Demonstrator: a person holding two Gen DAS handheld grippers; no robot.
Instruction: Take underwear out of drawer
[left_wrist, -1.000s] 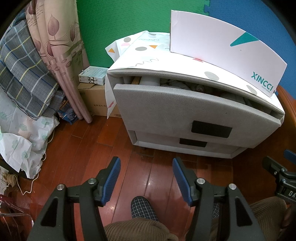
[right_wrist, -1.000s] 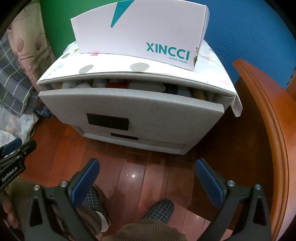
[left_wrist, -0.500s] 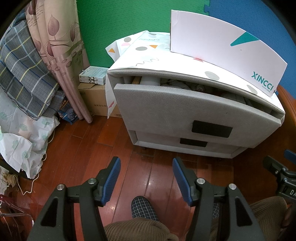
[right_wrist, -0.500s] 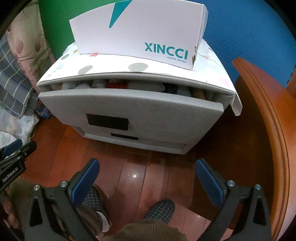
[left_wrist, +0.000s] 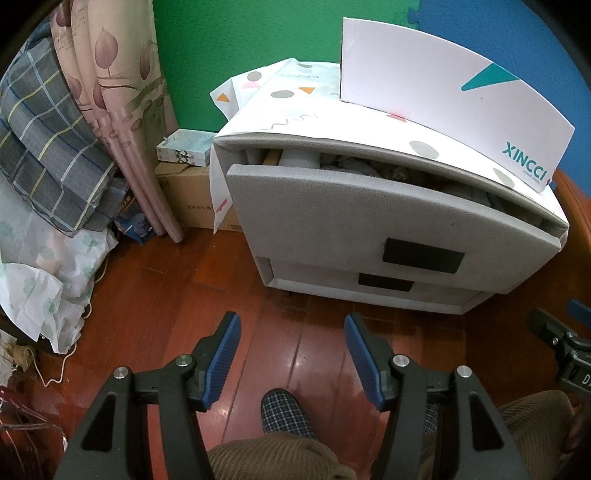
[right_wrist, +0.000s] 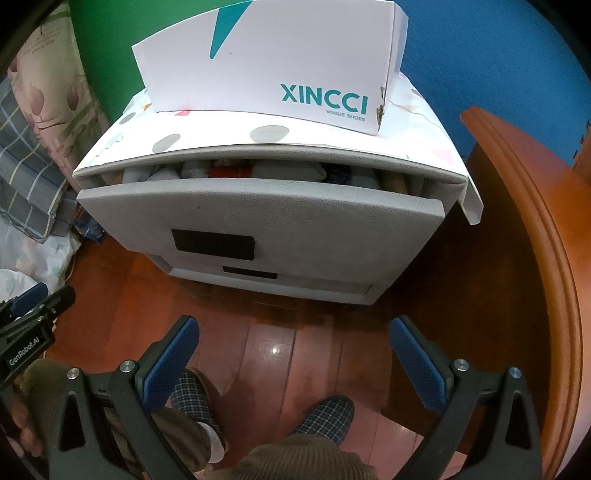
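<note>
Both views: we hold the left tongs (left_wrist: 291, 354) and right tongs (right_wrist: 293, 354) above the wooden floor (left_wrist: 177, 295), short of the grey cabinet (right_wrist: 258, 221). Nothing has changed over the last second: both pairs remain where they were, jaws apart and empty, the right pair wider than the left. The upper drawer (left_wrist: 369, 221) stands slightly pulled out; folded garments (right_wrist: 273, 171), presumably including the underwear, show through the gap beneath the cabinet top, well apart from either pair. A white shoebox (right_wrist: 266, 62) rests on top. We judge that the task has not yet begun; the reach toward the drawer is still ahead.
</note>
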